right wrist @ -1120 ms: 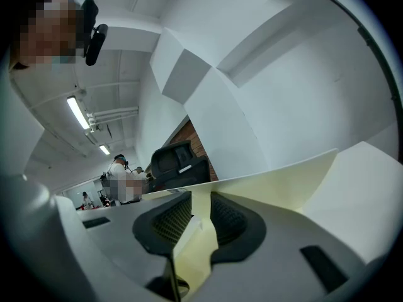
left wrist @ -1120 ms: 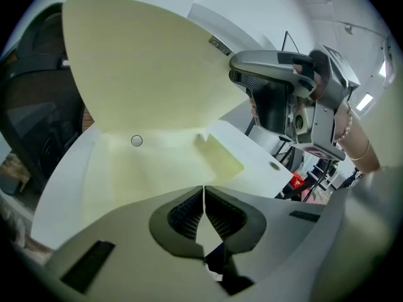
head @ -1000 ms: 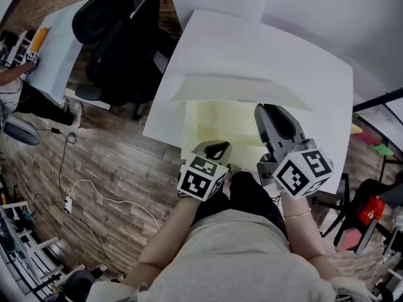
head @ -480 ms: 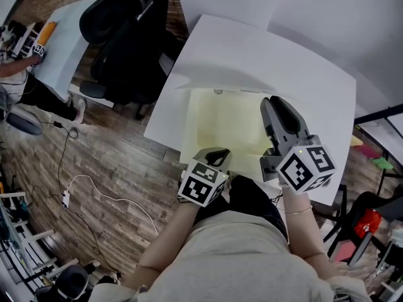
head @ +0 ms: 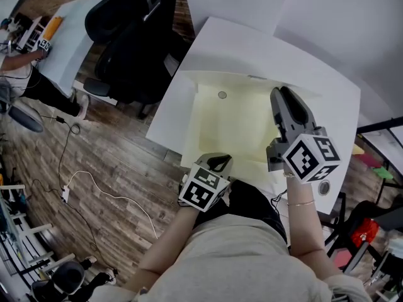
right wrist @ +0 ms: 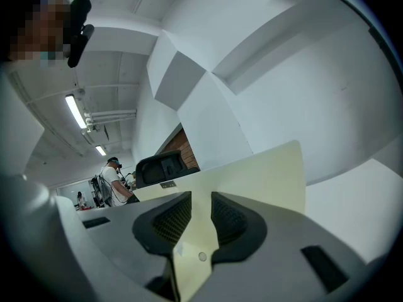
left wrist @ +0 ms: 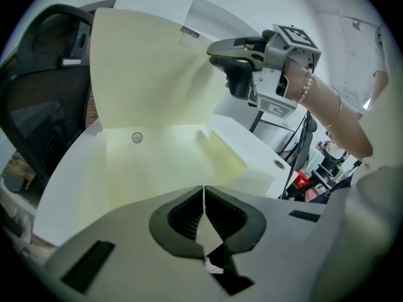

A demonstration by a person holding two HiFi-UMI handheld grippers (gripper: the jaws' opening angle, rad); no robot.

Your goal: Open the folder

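Since the earlier frames the cover (left wrist: 151, 68) of the folder (head: 233, 121) has swung up from lying low over the lower leaf to standing almost upright, carried by the right hand-held gripper (head: 283, 96). At far left a black office chair (head: 135, 36) stands beside the white worktop (head: 327, 99). The left hand-held gripper (head: 218, 161) has its jaws pressed together on the near edge of the lower leaf, pinning it to the worktop. The folder lies open in the middle of the worktop, its inner faces pale yellow, with a small round stud (head: 221, 95) near the fold and a shallow triangular pocket (left wrist: 223, 153) at the right corner of the lower leaf. At right, the right hand-held gripper has its jaws closed on the right edge of the raised cover, the thin yellow sheet running between the pads.
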